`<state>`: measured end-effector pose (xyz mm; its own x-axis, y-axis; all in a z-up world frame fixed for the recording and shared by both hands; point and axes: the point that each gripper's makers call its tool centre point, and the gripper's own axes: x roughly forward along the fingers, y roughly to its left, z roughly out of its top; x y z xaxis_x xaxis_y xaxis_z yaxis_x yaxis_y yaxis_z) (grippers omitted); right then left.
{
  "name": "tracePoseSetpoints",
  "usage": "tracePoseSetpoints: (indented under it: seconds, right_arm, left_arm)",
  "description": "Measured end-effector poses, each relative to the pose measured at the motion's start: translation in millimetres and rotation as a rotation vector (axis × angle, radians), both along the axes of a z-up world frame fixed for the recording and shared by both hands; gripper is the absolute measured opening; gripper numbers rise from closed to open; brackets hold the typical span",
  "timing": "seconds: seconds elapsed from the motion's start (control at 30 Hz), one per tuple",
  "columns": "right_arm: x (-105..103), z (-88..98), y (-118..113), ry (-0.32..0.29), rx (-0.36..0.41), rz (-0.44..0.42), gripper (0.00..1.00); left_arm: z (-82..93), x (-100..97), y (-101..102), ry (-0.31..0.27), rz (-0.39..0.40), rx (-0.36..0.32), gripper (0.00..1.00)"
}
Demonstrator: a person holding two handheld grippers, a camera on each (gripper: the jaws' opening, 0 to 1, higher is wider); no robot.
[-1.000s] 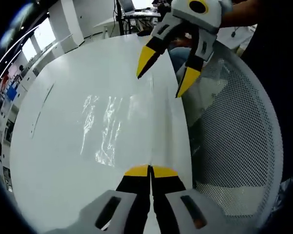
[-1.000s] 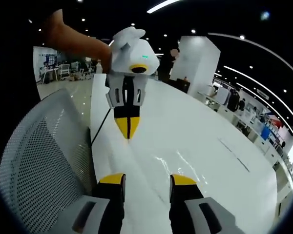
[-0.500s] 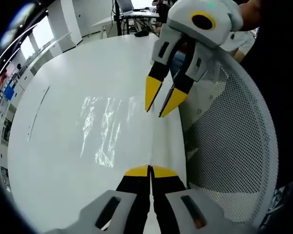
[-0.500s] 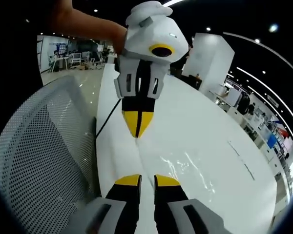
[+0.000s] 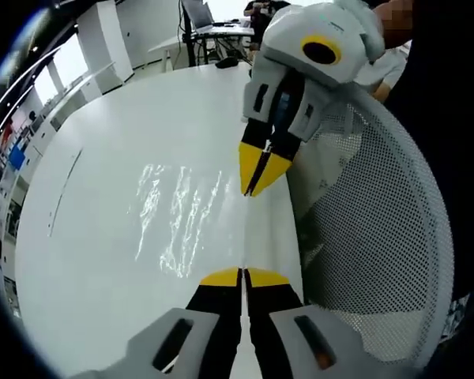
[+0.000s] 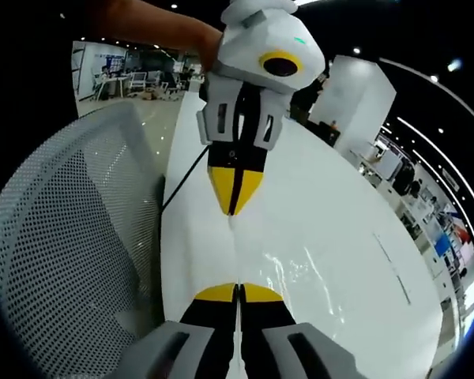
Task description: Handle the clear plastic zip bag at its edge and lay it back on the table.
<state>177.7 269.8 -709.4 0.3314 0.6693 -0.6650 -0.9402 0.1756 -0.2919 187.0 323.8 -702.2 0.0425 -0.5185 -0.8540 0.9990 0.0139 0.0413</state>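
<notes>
The clear plastic zip bag lies flat on the white table and shows mainly as glints. Its near edge runs as a thin line between the two grippers. My left gripper is shut on that edge at the bottom of the left gripper view. My right gripper comes in from above, jaws shut on the same edge further along. In the right gripper view the right gripper is shut on the bag, and the left gripper faces it, also shut.
A white mesh chair back stands close against the table's edge, beside both grippers. A dark cable hangs near the table edge. Desks with a laptop stand far behind the table.
The right gripper's jaws went from wide open to shut on the bag's edge while coming closer to the left gripper. The left gripper stayed shut.
</notes>
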Motion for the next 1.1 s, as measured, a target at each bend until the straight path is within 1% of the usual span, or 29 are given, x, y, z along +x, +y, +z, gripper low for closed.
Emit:
tracePoseSetpoints:
  seconds: [0.07,0.13,0.4,0.43,0.5,0.53,0.57,0.67,0.73,0.87,0.9,1.1]
  right_arm:
    - [0,-0.1,0,0.002,-0.001,0.003,0.00]
    - [1,0.3,0,-0.001,-0.001,0.004,0.00]
    - [3,3.2,0,-0.004,-0.004,0.007,0.00]
    - [4,3.3,0,-0.002,-0.003,0.006,0.00]
    - [5,4.2,-1,0.003,0.004,-0.003,0.00]
    - [5,5.0,-1,0.005,0.010,-0.006,0.00]
    - [5,5.2,-1,0.006,0.010,-0.010,0.00]
    - [5,5.3,0,0.008,0.010,-0.008,0.00]
    - [4,5.0,0,0.010,0.010,-0.012,0.00]
    - [3,6.4,2,0.022,0.029,-0.030,0.00]
    - [3,7.2,3,0.022,0.034,-0.032,0.02]
    - [2,13.6,11,0.023,0.054,-0.020,0.05]
  left_arm:
    - [-0.9,-0.9,0,-0.004,-0.009,-0.004,0.08]
    - [-1.7,0.0,0,-0.022,-0.028,-0.009,0.13]
    - [-7.0,6.5,1,-0.087,-0.084,-0.013,0.08]
    - [-7.2,6.6,1,-0.094,-0.092,-0.016,0.06]
    - [-8.3,7.0,1,-0.117,-0.119,-0.017,0.00]
    - [-8.1,8.0,1,-0.134,-0.127,-0.019,0.00]
    - [-8.2,8.3,1,-0.138,-0.129,-0.020,0.00]
    - [-8.5,8.3,1,-0.133,-0.125,-0.021,0.00]
    - [-7.6,10.4,1,-0.150,-0.120,-0.025,0.00]
    - [-9.0,9.1,3,-0.122,-0.084,-0.021,0.00]
    - [-9.2,8.0,4,-0.113,-0.079,-0.018,0.00]
    - [-8.1,7.7,3,-0.093,-0.046,-0.020,0.00]
